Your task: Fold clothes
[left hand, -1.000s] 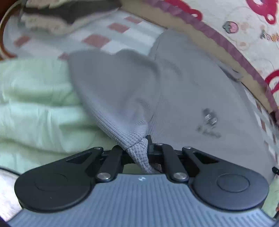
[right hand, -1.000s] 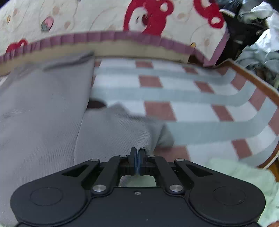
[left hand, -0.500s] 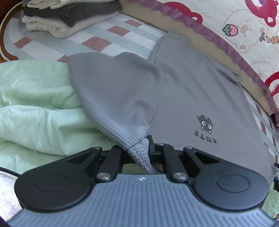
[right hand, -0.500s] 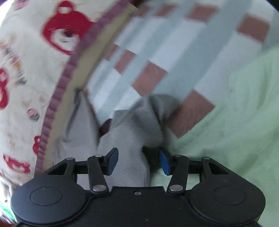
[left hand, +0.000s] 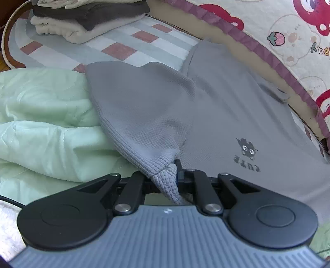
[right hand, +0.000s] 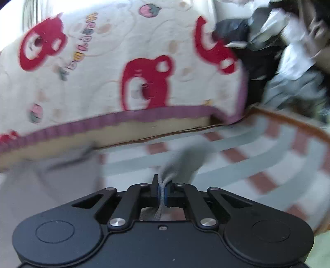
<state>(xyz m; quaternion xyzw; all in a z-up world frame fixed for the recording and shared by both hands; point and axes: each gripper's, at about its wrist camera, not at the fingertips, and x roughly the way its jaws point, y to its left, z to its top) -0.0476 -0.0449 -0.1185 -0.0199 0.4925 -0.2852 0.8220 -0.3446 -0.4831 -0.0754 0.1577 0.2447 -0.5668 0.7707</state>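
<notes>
- The grey shirt (left hand: pixel 237 115) is lying spread across the checked mat (left hand: pixel 123 49), filling my left wrist view from the centre out to 3 o'clock, with a small dark cartoon print and the word "CUTE" at about 4 o'clock.
- One part of it, a waffle-textured flap, is draping over toward 9 o'clock and narrowing to a pinched point at my left gripper (left hand: pixel 171 175).
- My left fingers are clamping together on that bunched corner, with fabric bulging out between them and hanging below.
- In my right wrist view, which is blurring badly, my right gripper (right hand: pixel 163 191) is squeezing a thin edge of the same grey shirt (right hand: pixel 185 160), fingers pressed nearly together on it; the cloth is rising in a small peak toward 12 o'clock.
- A pale green quilt (left hand: pixel 41 127) is lying rumpled at 9 o'clock in the left view, with the shirt's flap resting on its edge.
- A stack of folded clothes (left hand: pixel 86 18), cream and dark grey, is sitting on the mat at 11 o'clock, well apart from the shirt.
- A cream cover printed with red bears (right hand: pixel 115 68) and edged in purple is running along the far side of the mat, from 12 to 3 o'clock in the left view.
- A blurred heap of dark and pale laundry (right hand: pixel 288 61) is showing at 2 o'clock in the right view.
</notes>
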